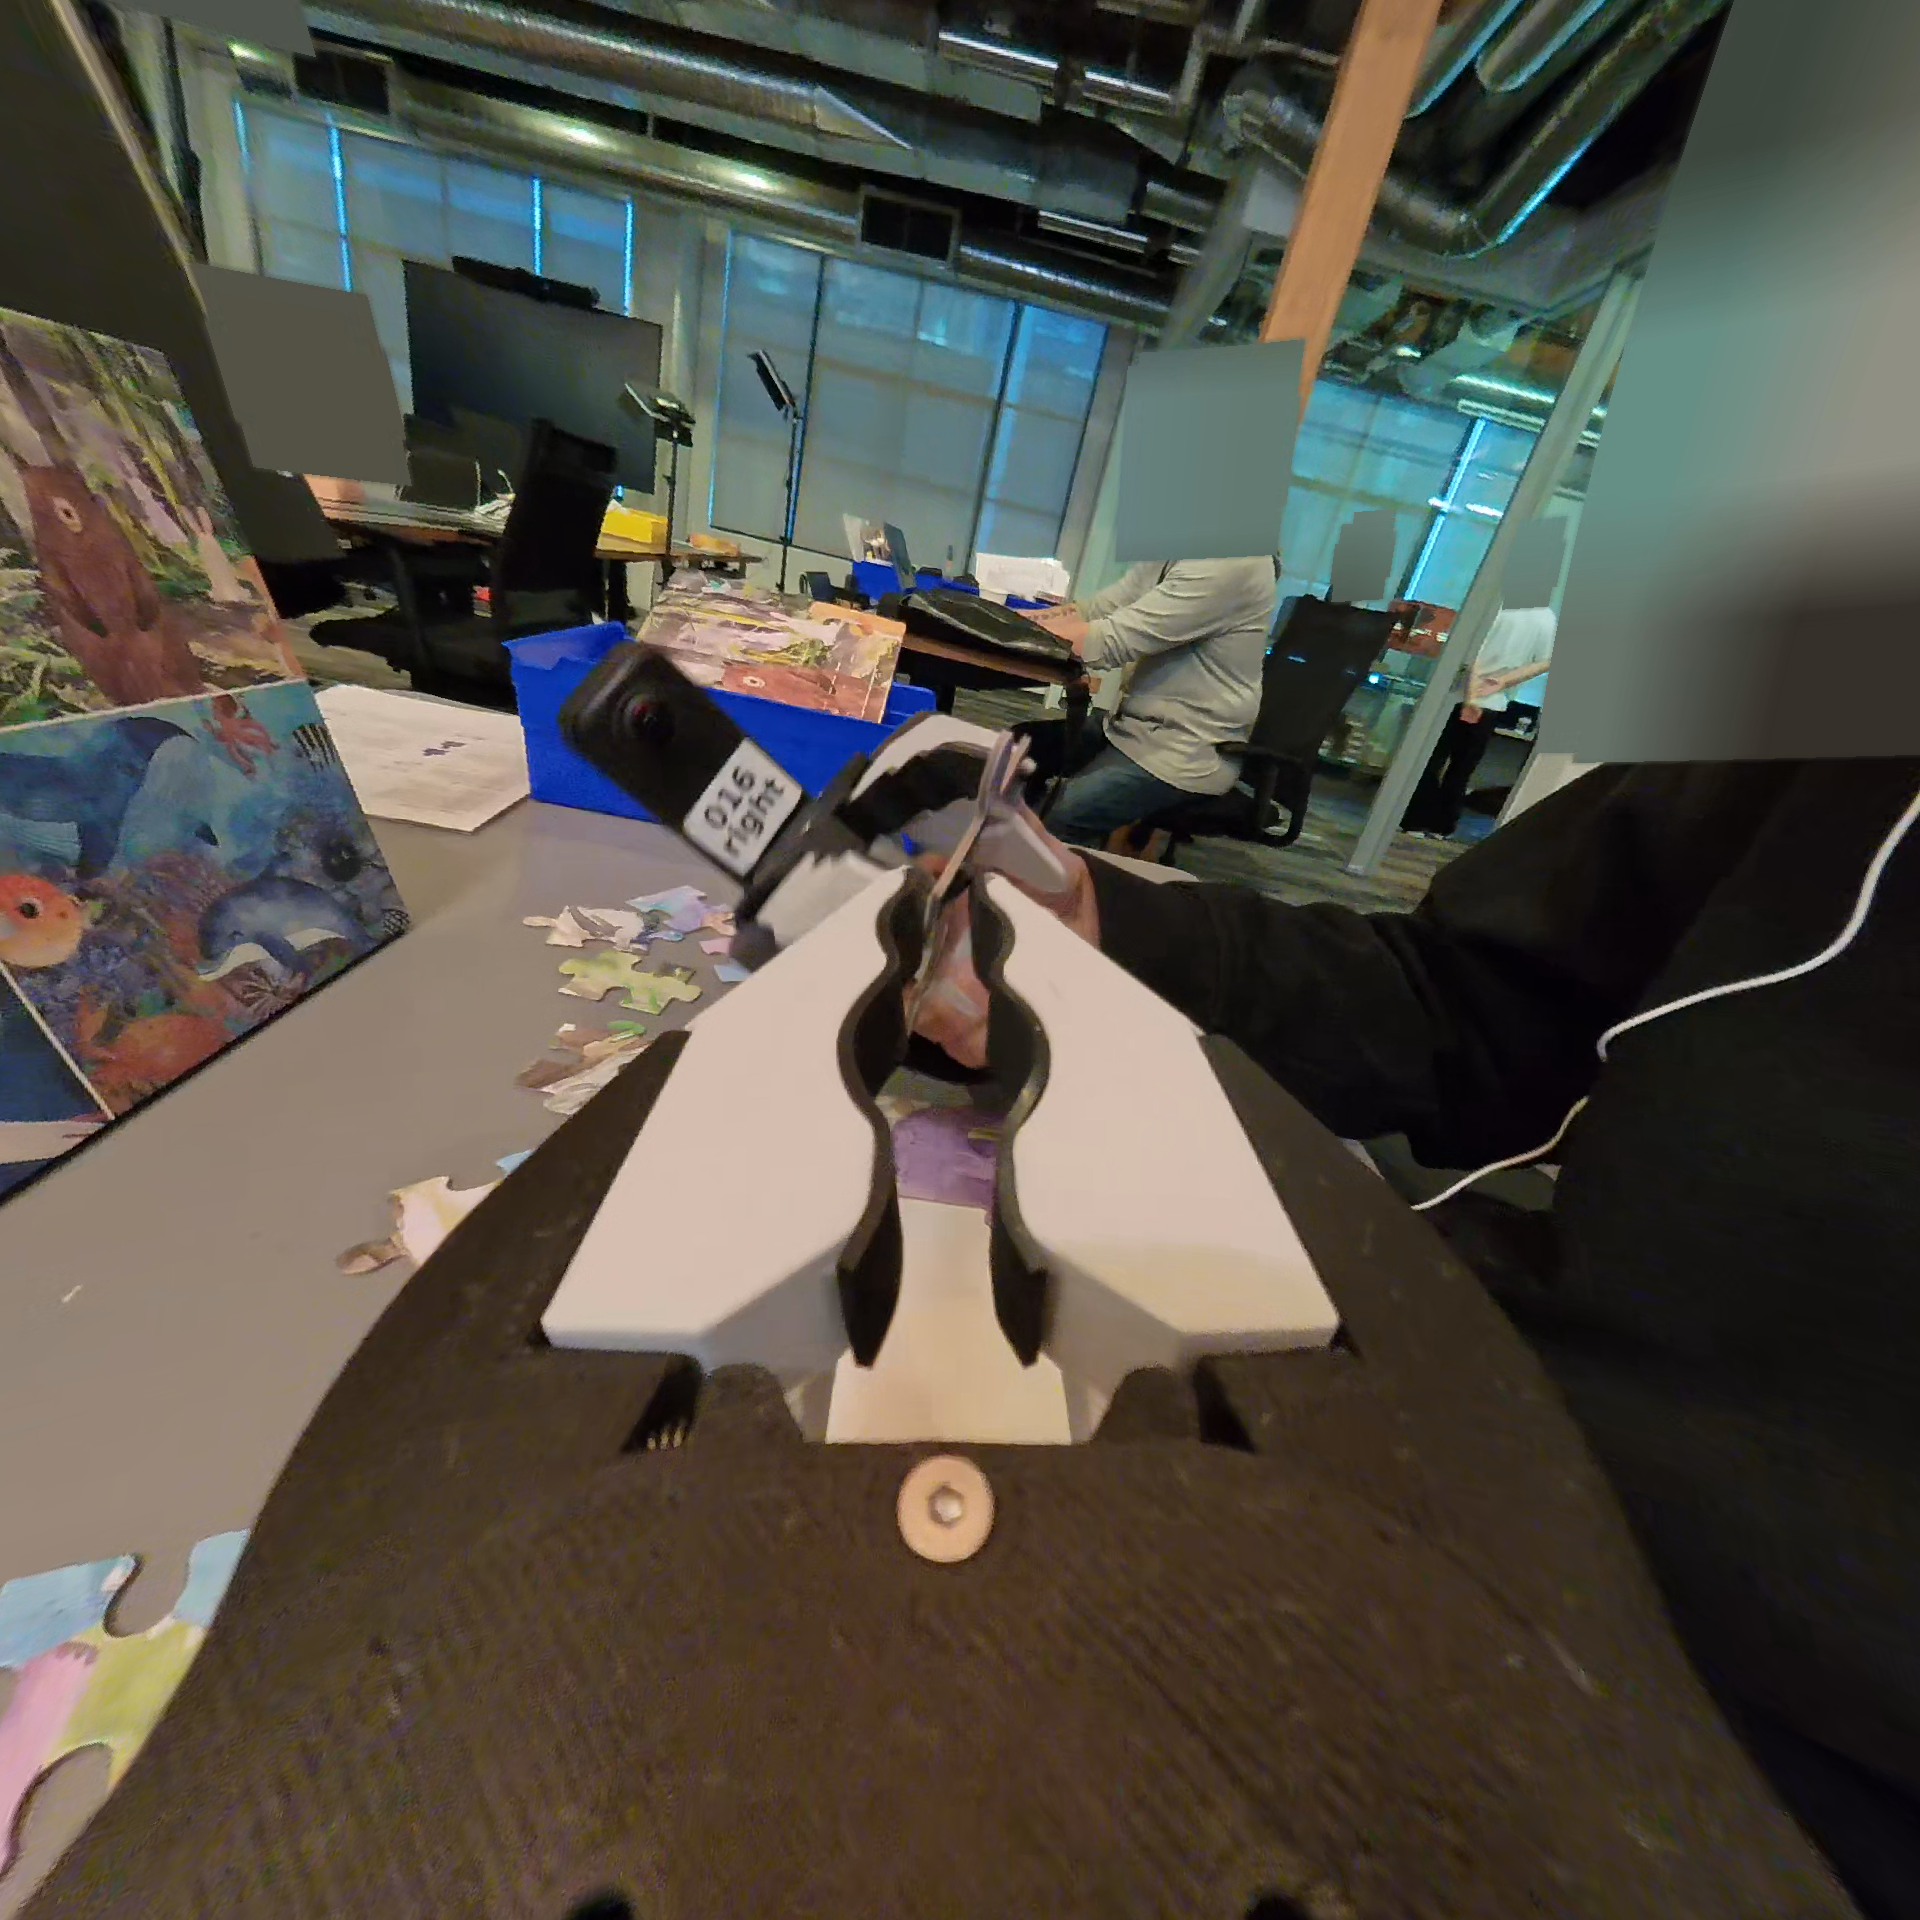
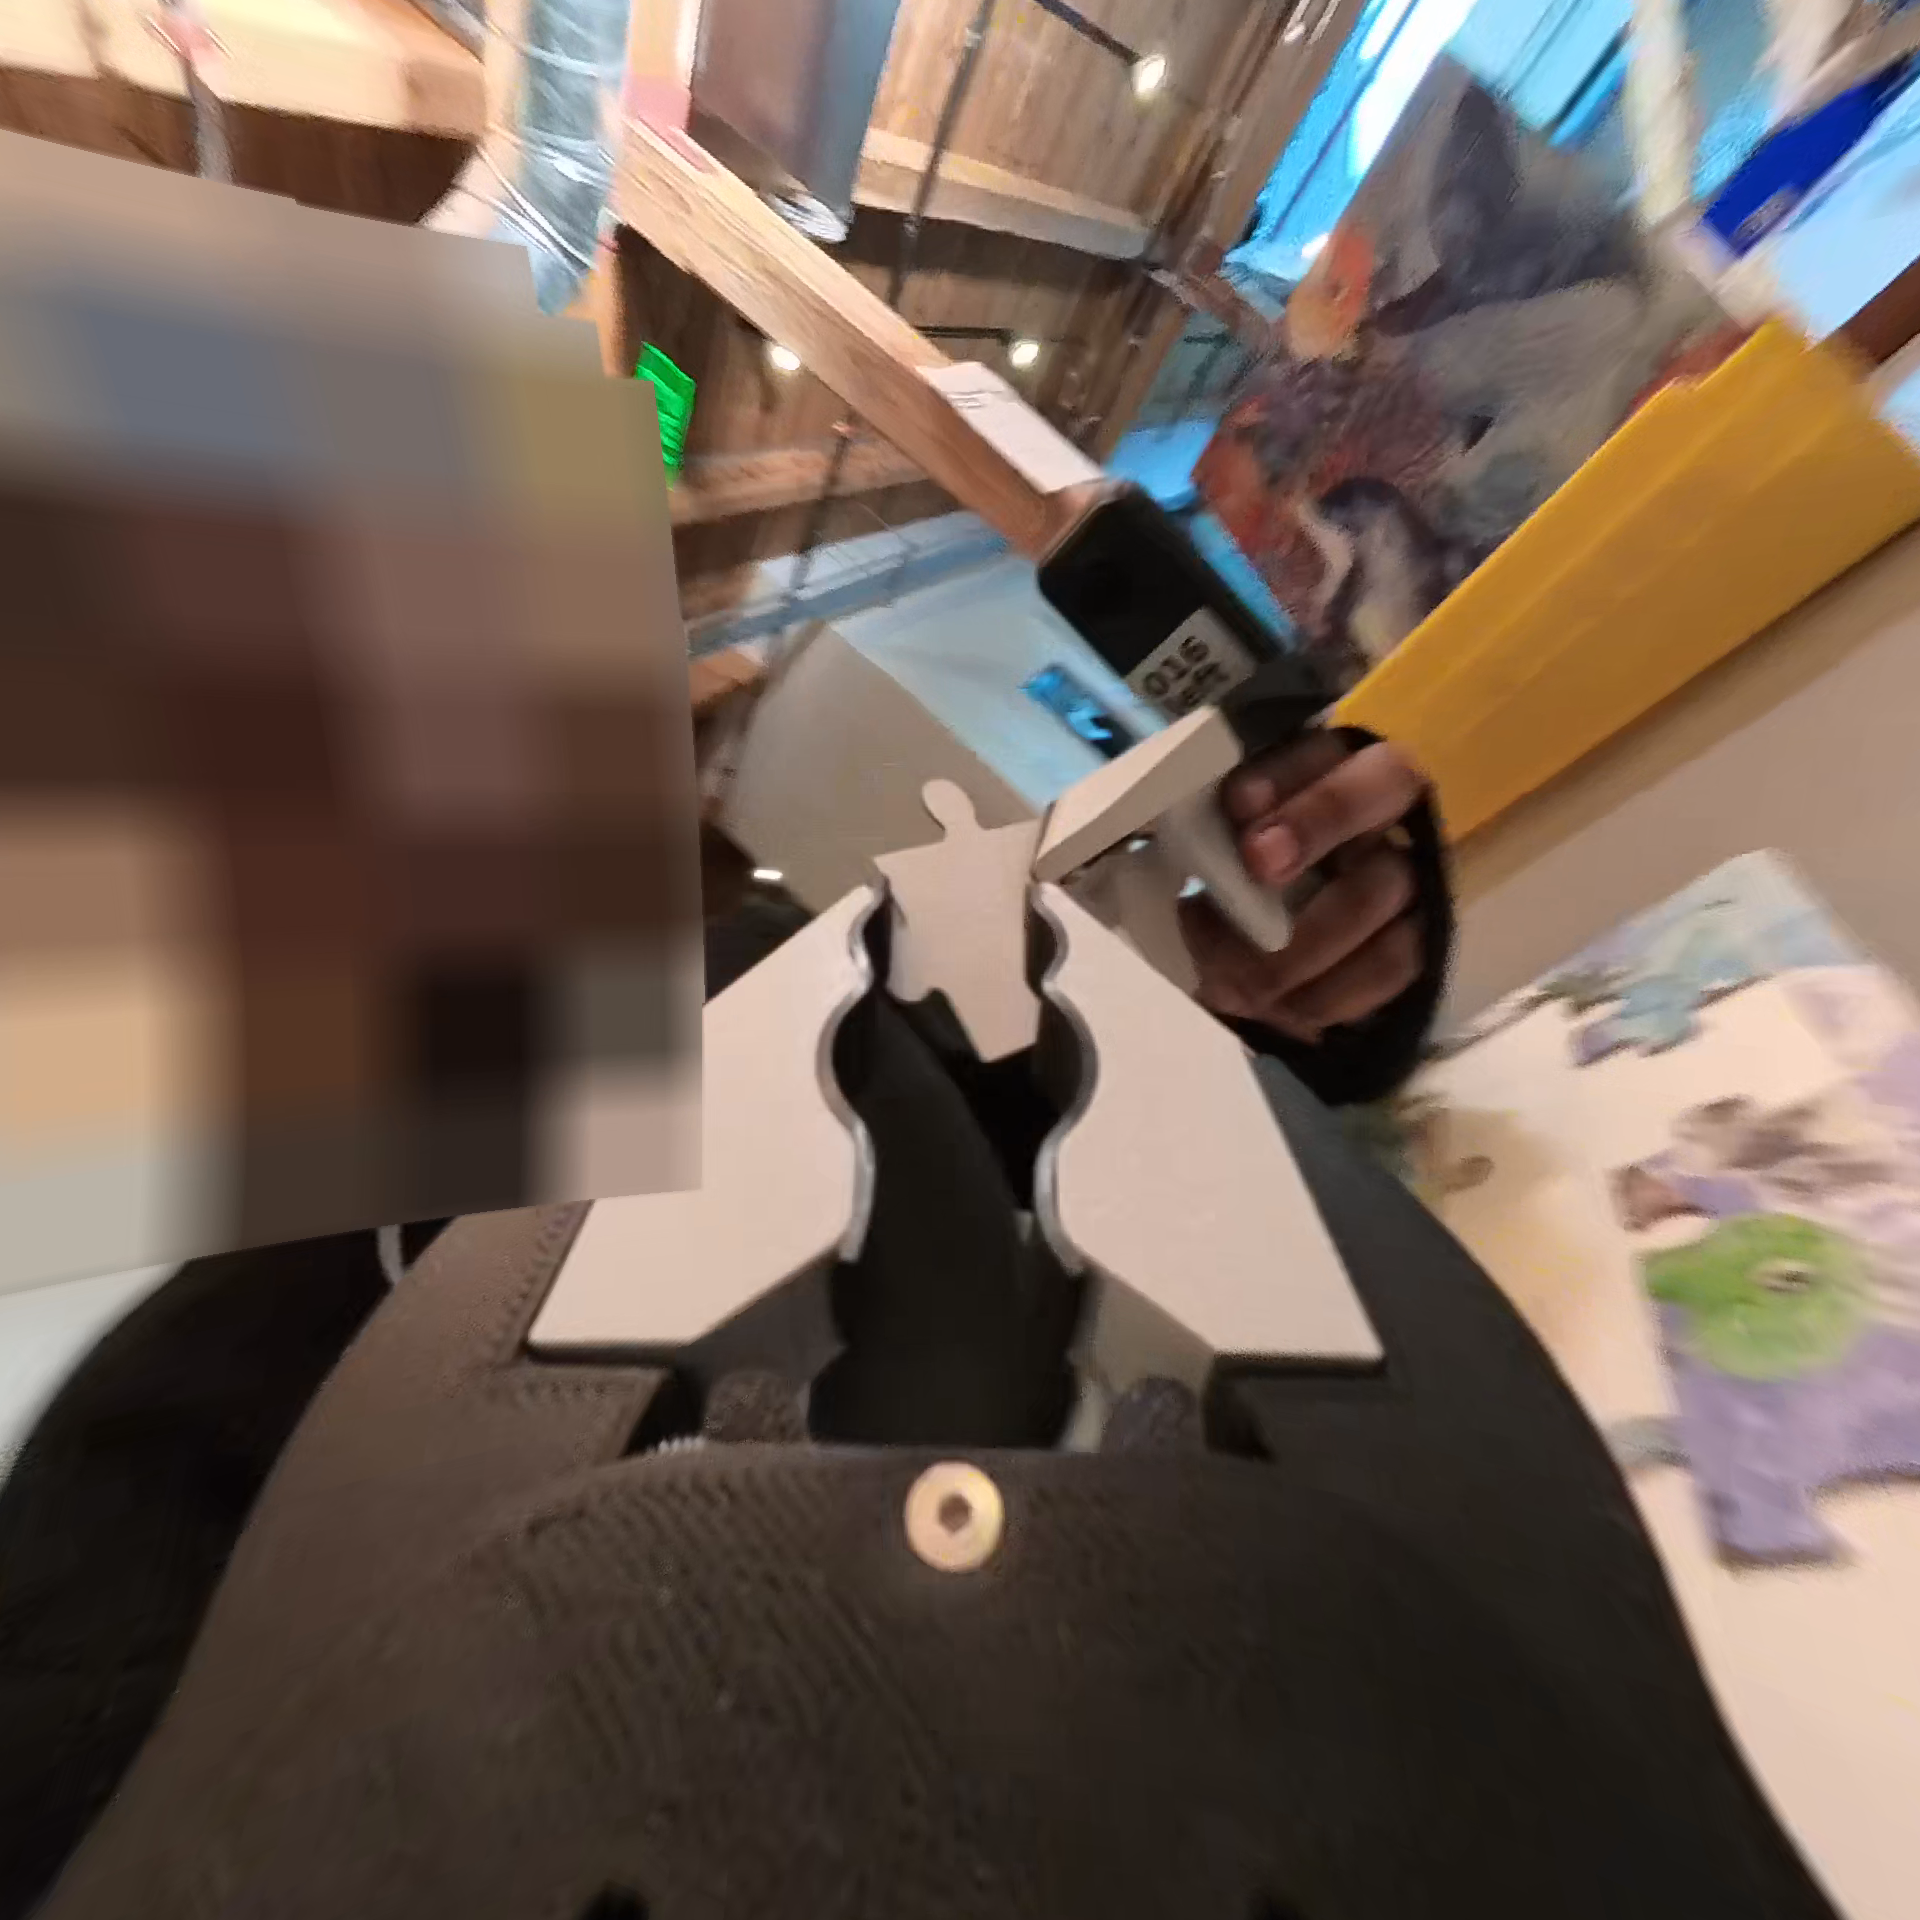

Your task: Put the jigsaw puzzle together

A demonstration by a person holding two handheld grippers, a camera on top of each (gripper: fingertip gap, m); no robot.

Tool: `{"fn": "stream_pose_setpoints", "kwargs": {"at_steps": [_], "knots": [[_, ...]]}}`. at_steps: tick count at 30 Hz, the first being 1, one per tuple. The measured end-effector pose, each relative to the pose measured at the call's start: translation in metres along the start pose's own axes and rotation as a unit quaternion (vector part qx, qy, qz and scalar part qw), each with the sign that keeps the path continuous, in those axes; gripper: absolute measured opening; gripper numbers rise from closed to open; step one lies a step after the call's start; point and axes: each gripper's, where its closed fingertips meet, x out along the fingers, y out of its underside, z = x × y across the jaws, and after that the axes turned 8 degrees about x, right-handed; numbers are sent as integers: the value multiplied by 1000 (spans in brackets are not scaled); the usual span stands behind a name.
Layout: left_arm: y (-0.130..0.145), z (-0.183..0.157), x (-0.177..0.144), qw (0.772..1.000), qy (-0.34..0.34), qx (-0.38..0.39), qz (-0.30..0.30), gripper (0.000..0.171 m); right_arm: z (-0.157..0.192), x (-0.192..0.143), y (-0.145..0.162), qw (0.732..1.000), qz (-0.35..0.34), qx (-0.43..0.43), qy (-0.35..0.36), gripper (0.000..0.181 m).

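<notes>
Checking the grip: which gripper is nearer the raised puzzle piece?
Right. The puzzle piece sits between the fingertips of the right gripper; the left gripper just reaches its edge.

Matt grey cardboard puzzle piece (image 2: 961,935) between smooth plastic fingers (image 2: 1143,1132).

loose pieces (image 1: 628,981) on table (image 1: 208,1236), bin (image 1: 727,727) behind

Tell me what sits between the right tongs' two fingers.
A puzzle piece, its plain grey back toward the camera, pinched at the fingertips of the right tongs. The right wrist view shows it.
</notes>
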Motion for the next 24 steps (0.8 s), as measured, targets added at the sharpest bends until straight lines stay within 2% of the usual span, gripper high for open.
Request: {"fn": "stream_pose_setpoints", "kwargs": {"at_steps": [1,4,6,10,14,17,18,24], "knots": [[0,0,-1,1000,5,-3,-4,1,-1,-8,-6,998,-7,-40,38,20],[5,7,-2,999,3,-34,-3,0,-3,-34,-19,977,-14,-151,151,25],[17,13,-1,998,-4,-61,24,0,-4,-43,-21,955,-7,-212,205,29],[45,13,7,990,6,-104,92,0,-9,-34,-9,929,29,-279,241,32],[69,4,14,980,29,-129,151,0,-39,-28,11,908,101,-278,297,33],[74,1,16,975,40,-150,159,0,-58,-32,22,892,142,-266,336,13],[76,2,16,974,36,-154,164,0,-57,-30,24,896,144,-265,327,2],[71,11,14,971,27,-194,136,0,-54,-35,18,915,116,-223,316,0]]}}
